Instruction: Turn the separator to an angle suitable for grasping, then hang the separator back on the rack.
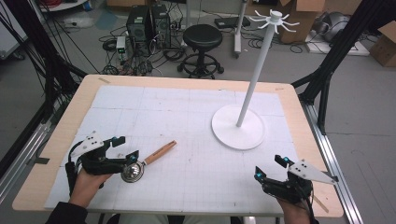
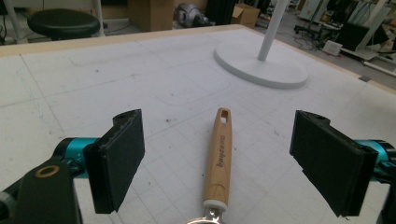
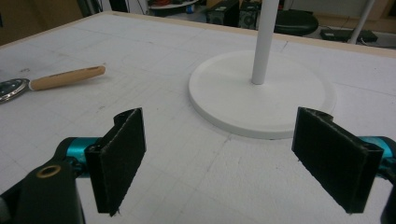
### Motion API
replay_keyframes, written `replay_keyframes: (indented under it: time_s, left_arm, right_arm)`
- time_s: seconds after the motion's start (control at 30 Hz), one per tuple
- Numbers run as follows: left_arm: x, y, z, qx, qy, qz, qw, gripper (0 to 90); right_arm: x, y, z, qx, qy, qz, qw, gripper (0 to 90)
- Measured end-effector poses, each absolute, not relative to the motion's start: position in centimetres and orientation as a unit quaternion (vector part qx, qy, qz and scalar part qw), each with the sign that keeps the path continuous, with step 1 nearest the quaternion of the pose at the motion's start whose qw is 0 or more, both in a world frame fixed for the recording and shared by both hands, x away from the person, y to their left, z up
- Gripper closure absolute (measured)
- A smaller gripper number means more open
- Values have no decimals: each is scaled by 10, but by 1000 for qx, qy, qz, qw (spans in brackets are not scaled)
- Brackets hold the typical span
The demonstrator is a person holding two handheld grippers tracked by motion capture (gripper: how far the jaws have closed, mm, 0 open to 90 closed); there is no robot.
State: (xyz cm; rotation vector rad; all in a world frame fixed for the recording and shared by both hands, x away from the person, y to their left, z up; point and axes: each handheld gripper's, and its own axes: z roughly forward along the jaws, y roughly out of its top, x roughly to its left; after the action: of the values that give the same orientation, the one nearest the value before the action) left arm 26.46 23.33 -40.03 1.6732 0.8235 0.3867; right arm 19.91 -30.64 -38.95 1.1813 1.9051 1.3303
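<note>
Thing: ladle (image 1: 147, 162), lying flat on the white mat (image 1: 187, 116), steel bowl (image 1: 132, 172) at one end, wooden handle (image 2: 221, 156) at the other.

Where from left gripper (image 1: 122, 148): right at its jaws. The bowl sits just under and beside the nearer jaw tip in the high view; in the left gripper view the handle runs straight out ahead, centred in the gap.

Long axis: bowl end toward the gripper, handle pointing away from it and toward the stand (image 1: 239, 126). The axis lines up with the gripper's own reach, not across it.

Left gripper state: jaws spread wide, pads clear of the handle on both sides, nothing pinched.

Right gripper (image 1: 271, 167): jaws spread too, nothing between them; it faces the stand's base (image 3: 261, 93), with the ladle well off to its left.

Nearer hand: the left, plainly.

Stand: upright white pole (image 1: 256, 70) with hooks (image 1: 275, 21) at the top, well beyond the handle tip from the left gripper.

Judgement: any pick-up looks like the left gripper's job; a grip across the handle would need the jaws to come forward along it first.
</note>
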Motion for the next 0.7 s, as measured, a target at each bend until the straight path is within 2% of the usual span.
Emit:
replay_keyframes:
  time_s: [0.43,0.7]
  left_arm:
    - [259,238,-397,717,342,179,580,202]
    - [264,233,-402,727,343,165,571,209]
  right_arm:
    - [198,-306,-388,435,705,492,266,162]
    - [198,-308,-389,439,703,494,264,162]
